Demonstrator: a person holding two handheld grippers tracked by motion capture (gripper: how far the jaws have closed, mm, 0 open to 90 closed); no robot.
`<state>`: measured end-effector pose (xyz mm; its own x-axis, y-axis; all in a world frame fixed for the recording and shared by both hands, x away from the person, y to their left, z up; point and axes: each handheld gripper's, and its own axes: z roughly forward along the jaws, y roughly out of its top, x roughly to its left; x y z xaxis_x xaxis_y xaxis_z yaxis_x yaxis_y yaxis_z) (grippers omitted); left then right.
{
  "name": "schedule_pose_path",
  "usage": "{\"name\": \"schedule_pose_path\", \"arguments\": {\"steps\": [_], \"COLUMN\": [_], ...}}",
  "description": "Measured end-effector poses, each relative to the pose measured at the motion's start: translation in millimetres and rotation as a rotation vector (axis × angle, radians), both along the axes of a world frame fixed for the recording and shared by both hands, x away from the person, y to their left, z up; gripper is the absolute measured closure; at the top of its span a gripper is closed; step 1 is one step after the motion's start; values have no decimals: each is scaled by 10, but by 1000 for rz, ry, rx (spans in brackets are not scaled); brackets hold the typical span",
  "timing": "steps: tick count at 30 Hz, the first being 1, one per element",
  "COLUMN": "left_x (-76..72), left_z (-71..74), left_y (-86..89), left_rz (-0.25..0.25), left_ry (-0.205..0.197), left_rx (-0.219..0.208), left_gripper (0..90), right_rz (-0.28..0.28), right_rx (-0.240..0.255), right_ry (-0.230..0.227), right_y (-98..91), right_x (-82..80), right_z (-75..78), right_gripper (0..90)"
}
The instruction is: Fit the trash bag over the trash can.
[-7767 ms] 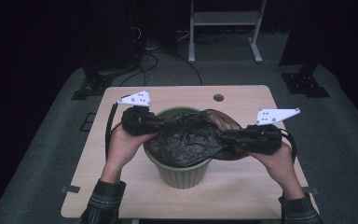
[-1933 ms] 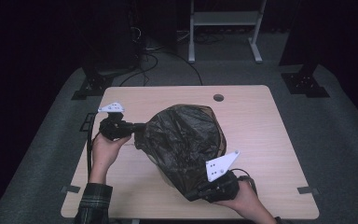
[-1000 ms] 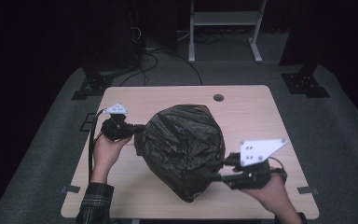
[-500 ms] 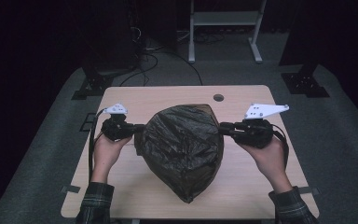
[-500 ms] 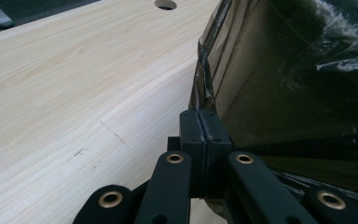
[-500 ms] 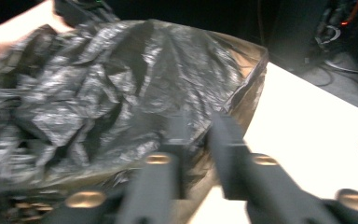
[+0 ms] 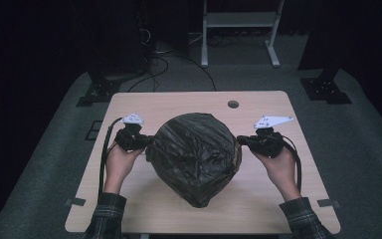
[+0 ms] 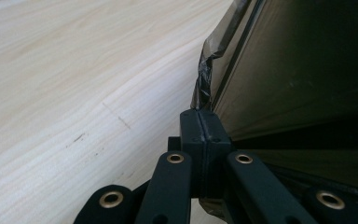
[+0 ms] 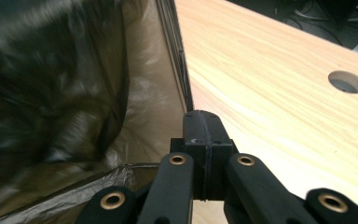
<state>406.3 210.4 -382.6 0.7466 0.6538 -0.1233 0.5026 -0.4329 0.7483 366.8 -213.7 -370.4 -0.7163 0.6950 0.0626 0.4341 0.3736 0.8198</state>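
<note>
Black bin bag point(image 7: 195, 157), mid-table: you pinched its left edge in your left gripper point(image 7: 146, 143) and its right edge in your right gripper point(image 7: 239, 140), spreading step in hand; next likely called for an even outward pull.

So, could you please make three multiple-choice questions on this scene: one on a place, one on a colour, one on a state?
1. Where is the round hole in the table top?
A. beyond the bag, toward the far edge
B. at the near edge
C. under the left hand

2. What colour is the bag?
A. white
B. black
C. red

3. How do the left gripper's jaws stand?
A. wide open
B. shut on the bag's edge
C. shut on a cup

Right letters:
1 A, the hole lies past the bag on the table.
2 B, the bag's film is dark and glossy.
3 B, the left gripper has its pads together with the film pinched between them.
</note>
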Motion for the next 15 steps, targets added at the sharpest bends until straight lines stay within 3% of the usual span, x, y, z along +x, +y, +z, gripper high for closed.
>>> {"name": "schedule_pose_path", "arguments": {"steps": [10,15], "left_x": [33,44], "left_z": [-154,-262], "left_y": [-1,2], "left_rz": [7,17], "left_ry": [28,54], "left_rx": [41,79], "left_gripper": [898,898], "right_rz": [-16,-46], "right_rx": [-48,-89], "right_ry": [12,45], "right_y": [57,-1], "right_x": [51,71], "right_z": [-143,-317], "right_gripper": [900,900]}}
